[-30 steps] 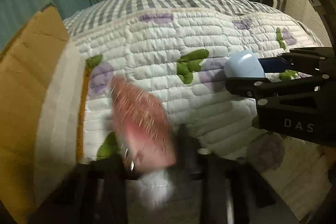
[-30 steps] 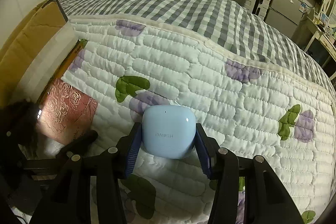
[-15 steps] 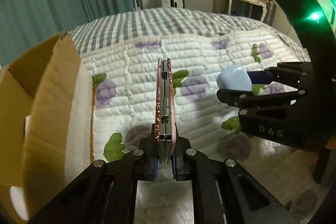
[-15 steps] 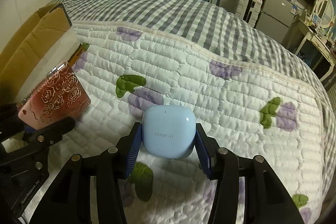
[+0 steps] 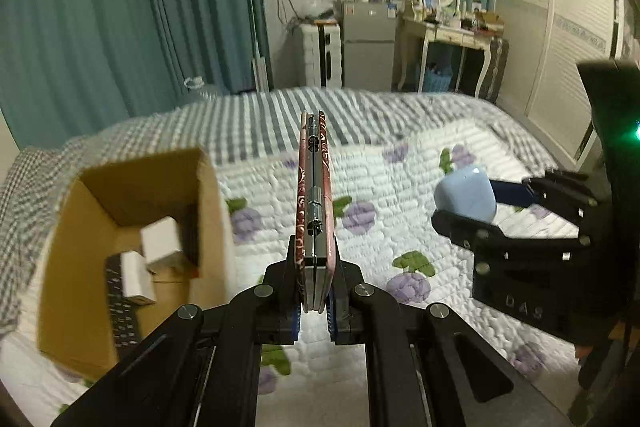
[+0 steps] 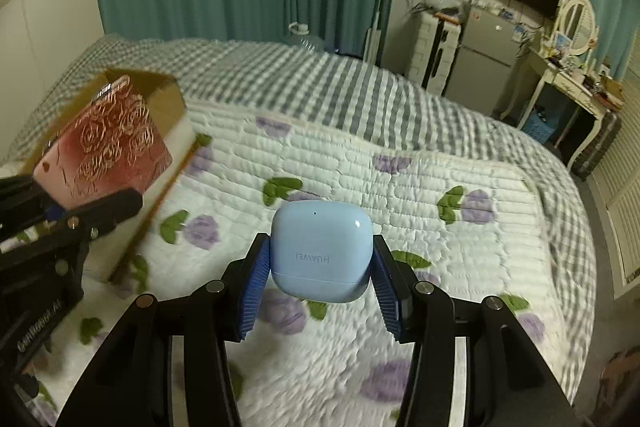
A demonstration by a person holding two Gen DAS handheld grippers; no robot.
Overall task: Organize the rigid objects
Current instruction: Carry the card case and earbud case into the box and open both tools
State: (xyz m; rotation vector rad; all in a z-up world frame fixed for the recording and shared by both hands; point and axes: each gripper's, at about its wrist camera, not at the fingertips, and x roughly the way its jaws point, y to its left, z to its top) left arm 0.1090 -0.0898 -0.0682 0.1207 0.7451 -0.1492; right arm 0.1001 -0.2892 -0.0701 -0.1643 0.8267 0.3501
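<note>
My left gripper (image 5: 314,291) is shut on a flat pink rose-patterned case (image 5: 313,203), held upright on edge above the bed; the case also shows in the right wrist view (image 6: 106,147). My right gripper (image 6: 320,267) is shut on a light blue earbud case (image 6: 320,251) marked HUAWEI, held above the quilt; it also shows in the left wrist view (image 5: 466,193). An open cardboard box (image 5: 64,227) stands on the bed to the left of both grippers, holding white boxes (image 5: 160,243) and a dark remote (image 5: 122,311).
The bed has a white quilt with purple flowers (image 6: 400,187) and a grey checked blanket (image 6: 320,79) behind it. Teal curtains, a small fridge (image 5: 368,47), a dressing table (image 5: 452,39) and a wall TV stand beyond the bed.
Both grippers have risen well above the bed with their objects. The pink case went from lying blurred low to upright on edge, and the inside of the box has come into view.
</note>
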